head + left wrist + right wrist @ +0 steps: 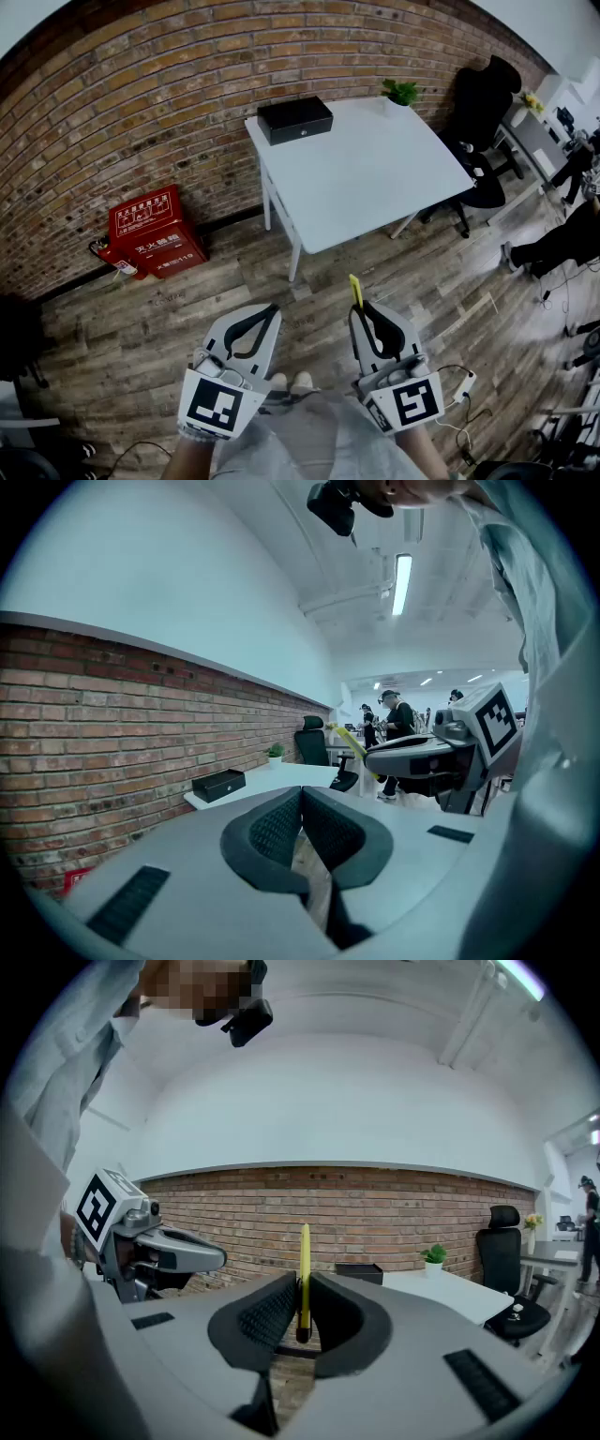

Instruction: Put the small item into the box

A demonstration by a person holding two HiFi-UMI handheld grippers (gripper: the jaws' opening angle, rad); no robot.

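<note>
Gripping the thin yellow item upright, the right tool has the pick-up done, while the left tool is closed on nothing, and carrying the item to the black box on the far worktop remains.

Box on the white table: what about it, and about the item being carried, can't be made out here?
- Box: head view shows only its outside, small and far off; its contents cannot be told.
- Yellow item: right gripper view, lower end sunk between the right tongs; what it is stays unclear.
- Red case: head view, print too small to read.
- Person: head view, cut off by the right edge.
</note>
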